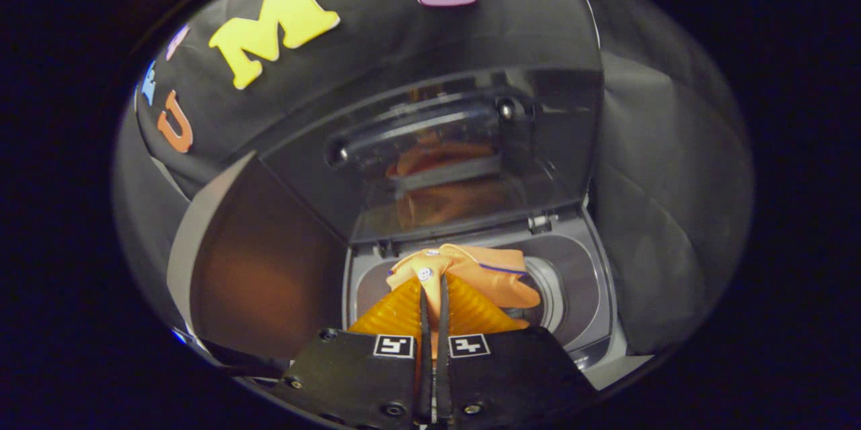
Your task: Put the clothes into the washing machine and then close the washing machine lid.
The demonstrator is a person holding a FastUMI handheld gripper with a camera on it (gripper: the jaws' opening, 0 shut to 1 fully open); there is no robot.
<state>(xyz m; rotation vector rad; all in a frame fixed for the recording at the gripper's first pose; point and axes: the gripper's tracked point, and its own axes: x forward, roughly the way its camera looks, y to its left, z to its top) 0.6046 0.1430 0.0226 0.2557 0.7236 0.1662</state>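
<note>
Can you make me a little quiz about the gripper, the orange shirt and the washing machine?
1. True or false: the washing machine lid stands open.
2. What is the gripper pinching? A) a sock B) the orange shirt C) a towel
3. Fill in: the shirt hangs over the machine's ____, just ahead of the fingers.

Key: 1. True, the clear lid is tipped up behind the opening. 2. B, both fingers are closed on a fold of the shirt. 3. Drum opening; the shirt is above it, not yet let go.
</note>
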